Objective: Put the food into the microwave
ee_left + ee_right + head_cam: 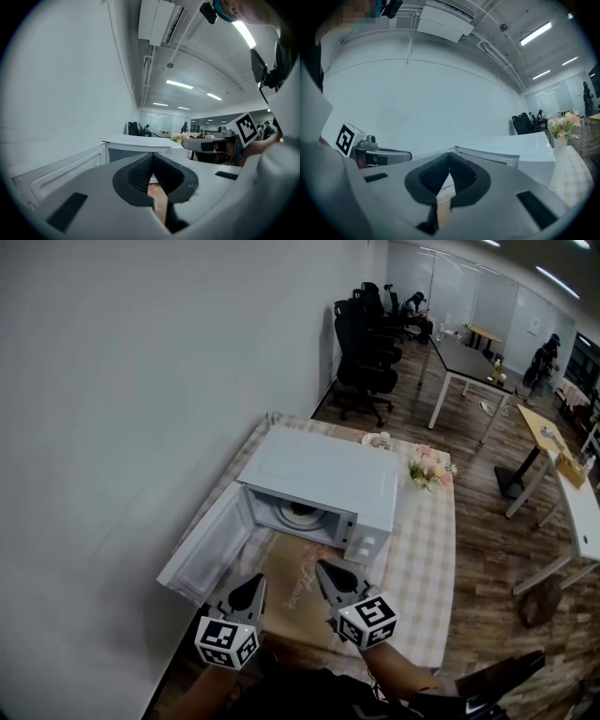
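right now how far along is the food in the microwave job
Done: the microwave door stands open. A round pale shape sits inside; dish of food or bare turntable, I cannot tell. In hand: nothing; left gripper and right gripper are both shut and empty, in front of the oven. Left: confirm food is inside, then likely close the door.

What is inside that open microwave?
Inside the microwave, a round pale dish shows through the doorway. Whether food lies on it I cannot tell. The microwave's own top covers the rest.
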Available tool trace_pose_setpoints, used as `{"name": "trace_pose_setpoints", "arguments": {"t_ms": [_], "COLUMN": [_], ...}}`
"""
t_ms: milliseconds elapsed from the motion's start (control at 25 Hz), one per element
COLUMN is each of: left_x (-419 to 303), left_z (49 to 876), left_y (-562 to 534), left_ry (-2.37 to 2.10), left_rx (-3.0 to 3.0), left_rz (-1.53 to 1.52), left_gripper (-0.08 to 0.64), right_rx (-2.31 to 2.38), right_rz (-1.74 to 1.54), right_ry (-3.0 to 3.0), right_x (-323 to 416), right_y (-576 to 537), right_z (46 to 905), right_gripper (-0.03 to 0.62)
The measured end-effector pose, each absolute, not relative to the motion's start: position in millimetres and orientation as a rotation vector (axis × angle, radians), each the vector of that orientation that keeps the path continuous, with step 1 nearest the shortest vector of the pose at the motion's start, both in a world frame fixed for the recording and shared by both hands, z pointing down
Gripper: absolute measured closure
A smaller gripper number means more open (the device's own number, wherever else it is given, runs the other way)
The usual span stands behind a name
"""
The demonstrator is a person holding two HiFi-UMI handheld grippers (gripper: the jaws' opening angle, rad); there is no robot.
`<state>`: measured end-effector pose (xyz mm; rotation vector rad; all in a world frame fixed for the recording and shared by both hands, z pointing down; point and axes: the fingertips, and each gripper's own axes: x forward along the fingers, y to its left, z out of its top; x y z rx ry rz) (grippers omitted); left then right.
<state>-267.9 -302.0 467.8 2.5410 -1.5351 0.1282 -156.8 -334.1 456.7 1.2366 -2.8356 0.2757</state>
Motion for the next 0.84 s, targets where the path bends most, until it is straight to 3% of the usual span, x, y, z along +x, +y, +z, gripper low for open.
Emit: {"name": "trace_pose_setpoints", "arguments": {"t_ms": [840], "left_x": [-271], "left_z": [466], "left_y": [-285], "left_ry": [-1.677], "left_rx": [2.466], "left_rz": [0.095], "left_gripper": [0.552], "right_rx": [1.117], "right_rz": [0.194], "right_ry": [-2.863], "right_x": [-159], "right_y": [-324], "right_z": [454], "right_gripper": [0.583]}}
